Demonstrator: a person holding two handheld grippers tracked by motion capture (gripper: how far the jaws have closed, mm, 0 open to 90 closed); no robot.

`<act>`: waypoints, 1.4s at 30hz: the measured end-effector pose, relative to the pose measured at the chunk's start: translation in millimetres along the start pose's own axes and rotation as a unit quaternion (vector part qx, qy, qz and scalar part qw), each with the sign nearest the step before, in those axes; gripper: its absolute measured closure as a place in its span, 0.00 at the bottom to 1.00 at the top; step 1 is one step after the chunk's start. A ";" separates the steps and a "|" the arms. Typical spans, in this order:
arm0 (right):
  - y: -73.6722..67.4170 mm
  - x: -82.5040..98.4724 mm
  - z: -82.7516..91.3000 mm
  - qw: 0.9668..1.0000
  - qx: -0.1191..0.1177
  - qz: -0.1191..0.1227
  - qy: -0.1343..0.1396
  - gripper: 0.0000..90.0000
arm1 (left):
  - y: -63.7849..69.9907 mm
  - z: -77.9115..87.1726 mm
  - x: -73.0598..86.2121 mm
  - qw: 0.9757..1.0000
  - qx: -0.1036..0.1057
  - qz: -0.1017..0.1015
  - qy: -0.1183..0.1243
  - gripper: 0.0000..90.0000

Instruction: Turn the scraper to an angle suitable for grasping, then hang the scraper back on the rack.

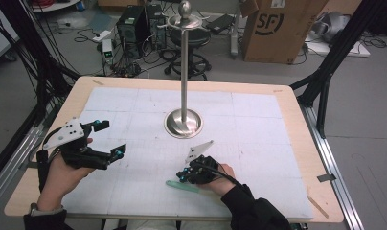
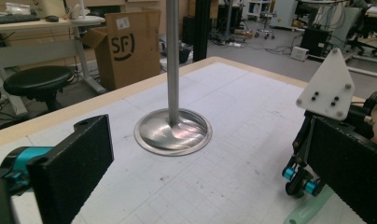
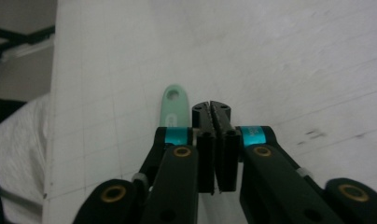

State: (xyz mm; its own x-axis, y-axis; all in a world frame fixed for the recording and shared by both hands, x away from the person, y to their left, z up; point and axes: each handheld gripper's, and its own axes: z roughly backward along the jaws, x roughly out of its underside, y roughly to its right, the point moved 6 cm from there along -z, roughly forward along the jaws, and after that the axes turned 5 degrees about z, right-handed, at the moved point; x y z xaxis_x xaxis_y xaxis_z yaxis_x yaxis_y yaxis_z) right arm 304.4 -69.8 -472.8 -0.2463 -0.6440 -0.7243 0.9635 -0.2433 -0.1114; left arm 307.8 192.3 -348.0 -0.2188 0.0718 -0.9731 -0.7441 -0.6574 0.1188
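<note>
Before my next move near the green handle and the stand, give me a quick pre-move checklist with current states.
1. Left gripper open: ok, jaws stand wide apart.
2. Right gripper open for a grasp: not ok, jaws are closed together.
3. Green handle free of the right gripper: cannot tell; it lies on the mat and runs under the gripper, so its far end is hidden.
4. Stand upright: ok, its base sits flat on the mat.
5. Path between left gripper and stand: ok, bare mat there.
6. Grippers apart from each other: ok, a gap shows in the high view.
</note>
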 end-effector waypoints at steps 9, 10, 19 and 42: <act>10.9 -8.9 44.6 0.997 0.029 -0.028 0.060 0.53 | -5.5 2.8 -4.1 1.000 -0.004 0.003 0.008 0.02; 10.9 -8.9 44.6 0.997 0.029 -0.028 0.060 0.53 | -6.0 2.5 -4.4 1.000 -0.004 0.003 0.009 0.02; 5.5 -7.1 63.0 0.997 0.061 -0.004 0.041 0.07 | -6.9 -8.3 -6.0 1.000 0.004 0.003 0.005 0.02; -11.9 12.3 56.5 0.993 0.053 0.050 -0.098 0.00 | -3.6 -22.2 -4.0 1.000 0.016 0.003 -0.006 0.02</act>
State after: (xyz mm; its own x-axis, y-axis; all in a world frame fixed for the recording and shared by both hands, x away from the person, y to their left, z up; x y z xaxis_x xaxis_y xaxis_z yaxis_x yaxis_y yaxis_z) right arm 284.1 -115.8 -441.9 -0.1765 -0.7946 -0.5809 0.9701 -0.2405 0.0341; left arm 325.4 177.7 -348.9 -0.2314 0.0773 -0.9698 -0.7631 -0.6327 0.1316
